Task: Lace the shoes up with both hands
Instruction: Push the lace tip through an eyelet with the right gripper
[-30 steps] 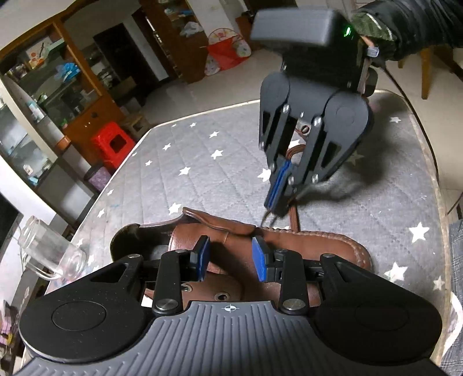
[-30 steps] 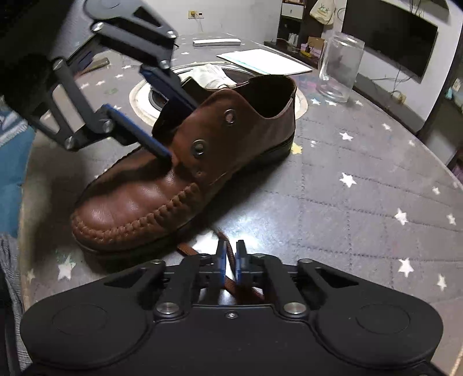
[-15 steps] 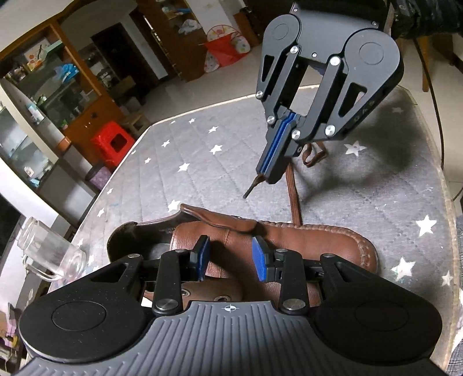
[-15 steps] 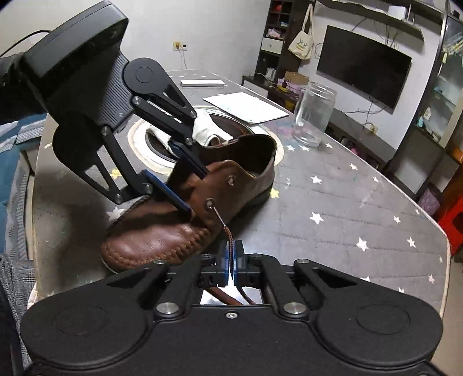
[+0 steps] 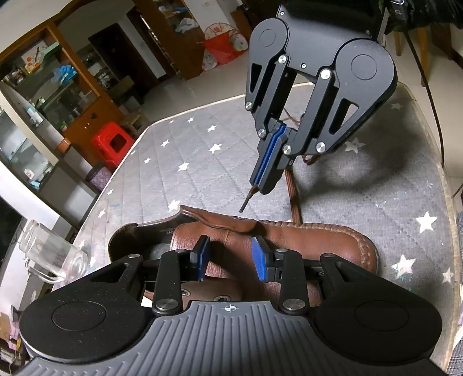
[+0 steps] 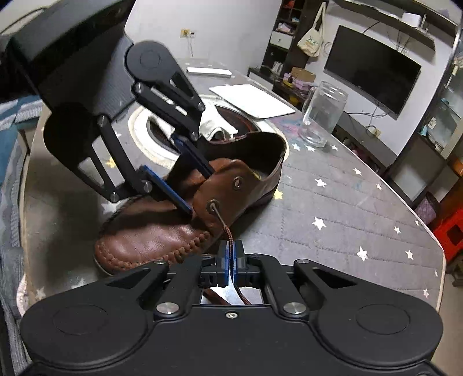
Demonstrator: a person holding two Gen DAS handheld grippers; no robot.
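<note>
The right gripper (image 6: pixel 229 254) is pinching the brown lace (image 6: pixel 227 231), aiming its tip at the lower of 2 eyelets (image 6: pixel 212 206) on the brown shoe (image 6: pixel 162 234) lying on the starred table (image 6: pixel 332 202), while the left gripper (image 6: pixel 189 180), jaws parted and gripping nothing, is straddling the tongue; threading next likely demands fine alignment.

Grey star-print quilted cover on the table (image 5: pixel 185 162), wooden glass-front cabinets (image 5: pixel 52 95) and red plastic stool (image 5: pixel 111 144) beyond the fingers, pale tiled floor (image 5: pixel 185 92), wall-mounted television (image 6: pixel 371 68), white walls (image 6: pixel 220 26), dark shelving (image 6: pixel 285 31).
</note>
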